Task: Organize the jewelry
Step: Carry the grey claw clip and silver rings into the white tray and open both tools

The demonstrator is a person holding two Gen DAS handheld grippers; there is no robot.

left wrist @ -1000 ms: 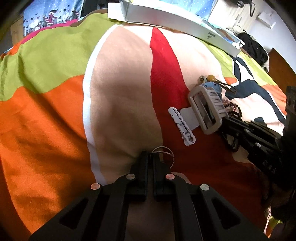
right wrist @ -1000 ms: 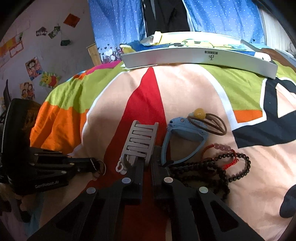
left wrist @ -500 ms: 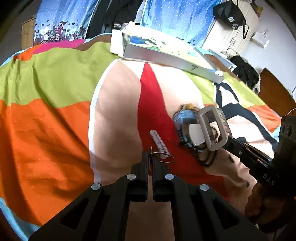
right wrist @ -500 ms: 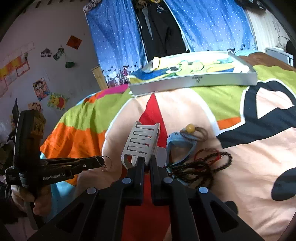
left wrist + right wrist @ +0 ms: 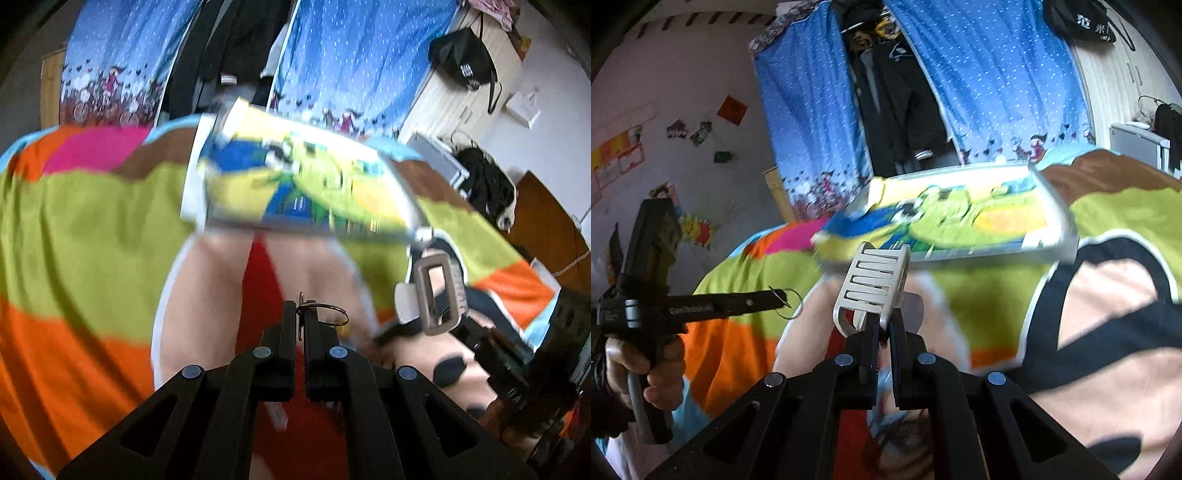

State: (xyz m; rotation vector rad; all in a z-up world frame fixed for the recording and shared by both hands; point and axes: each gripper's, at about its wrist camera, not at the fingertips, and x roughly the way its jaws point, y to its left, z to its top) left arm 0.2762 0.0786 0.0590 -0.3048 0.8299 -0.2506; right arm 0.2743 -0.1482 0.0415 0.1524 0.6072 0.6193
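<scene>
Two hand-held grippers raised above a bed with a bright patchwork quilt point(image 5: 92, 221), each carrying one item. The left gripper point(image 5: 300, 314) was clenched on a thin wire ring point(image 5: 325, 314), pinched at its near-left edge so that the loop stuck out to the right of the fingertips; in the right wrist view the same ring point(image 5: 790, 302) hung off the tip of the left tool, held in a person's hand point(image 5: 639, 369) at the left of the scene. The right gripper point(image 5: 884, 325) was clenched on the lower edge of a grey slotted hair clip point(image 5: 873, 280), whose long axis stood roughly upright, pointing away from the fingers toward the far side of the bed. In the left wrist view that clip point(image 5: 436, 295) appeared to the right of the ring and slightly farther off, the two well apart.

A flat cartoon-printed box point(image 5: 960, 218) lay across the far part of the quilt, its long axis running left to right, straight ahead of both grippers. It seemed the likely destination, though neither view shows whether it is open. The right gripper appeared somewhat nearer to it. Both views were blurred; a dark beaded item lay indistinctly on the quilt below the right tool.
</scene>
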